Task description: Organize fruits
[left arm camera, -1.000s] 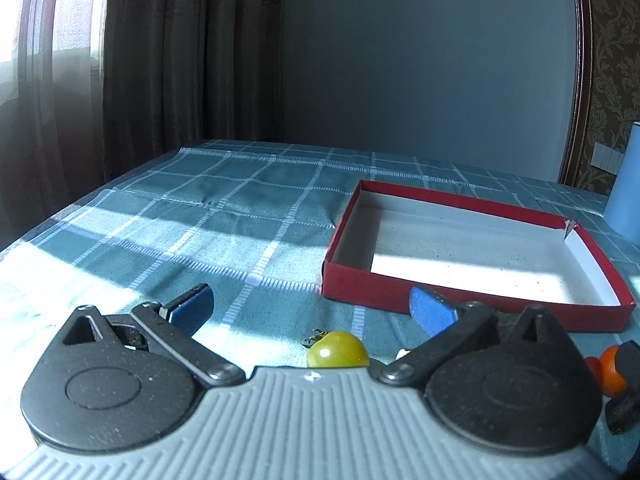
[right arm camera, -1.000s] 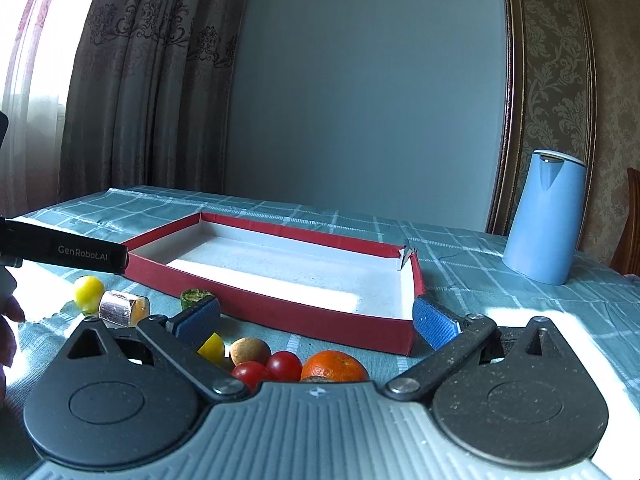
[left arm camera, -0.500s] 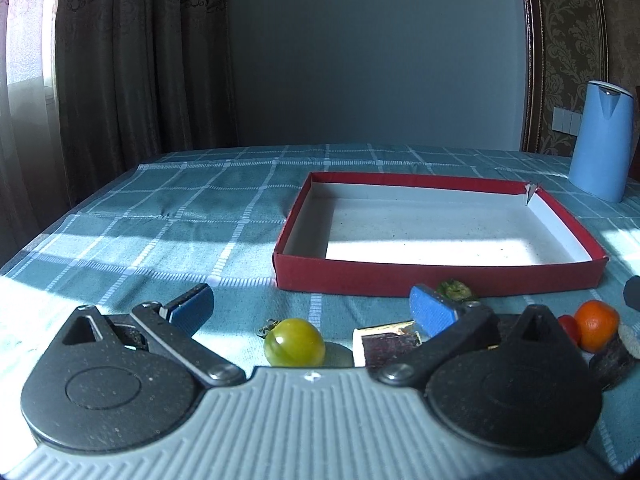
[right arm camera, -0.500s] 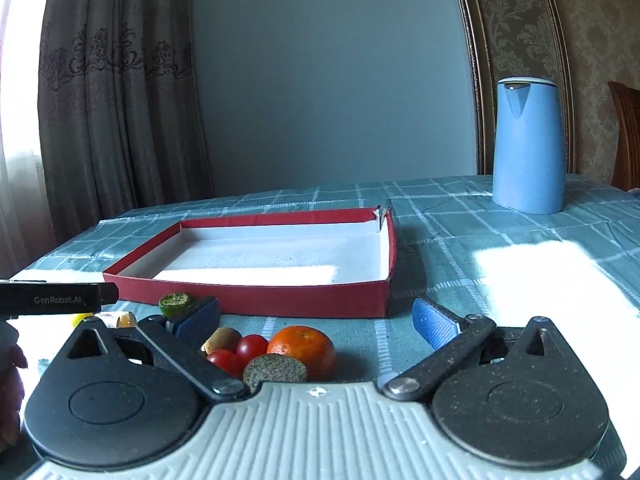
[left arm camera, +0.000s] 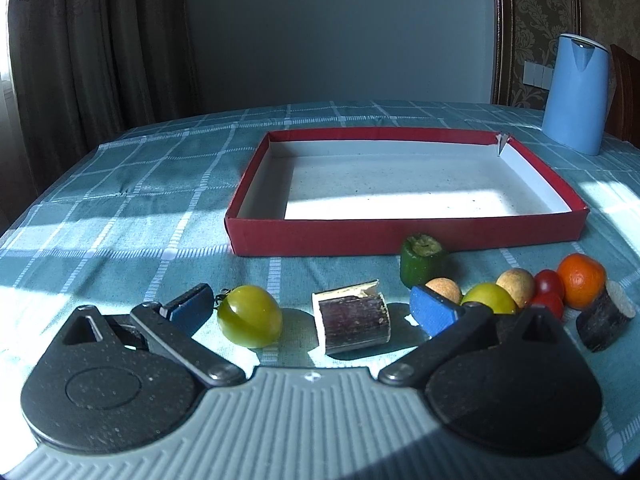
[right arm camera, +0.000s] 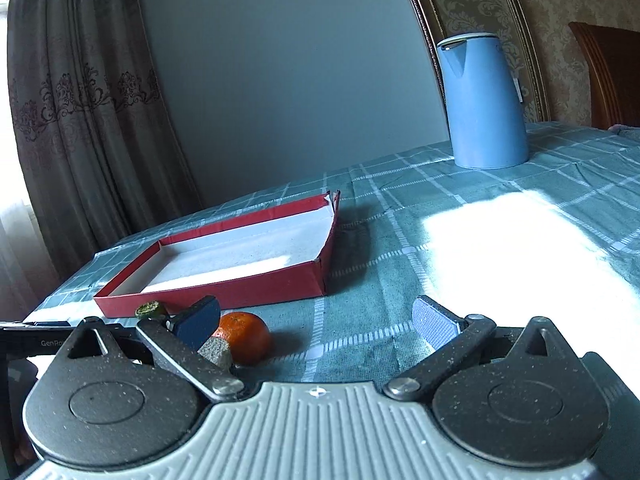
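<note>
The left gripper [left arm camera: 312, 312] has been raised and swung right, so the whole fruit row is now framed; its jaws are apart around the green tomato [left arm camera: 249, 315] and cut cane piece [left arm camera: 351, 322]. The right gripper [right arm camera: 316, 322] has been turned away from the red tray [right arm camera: 224, 294], jaws apart and empty. Nothing has been gripped yet; the tray is still bare.

blue kettle [right arm camera: 484, 104] upright on teal checked tablecloth [right arm camera: 460, 216]; brown curtain [left arm camera: 92, 52] behind; wooden chair [right arm camera: 608, 72] beside.
</note>
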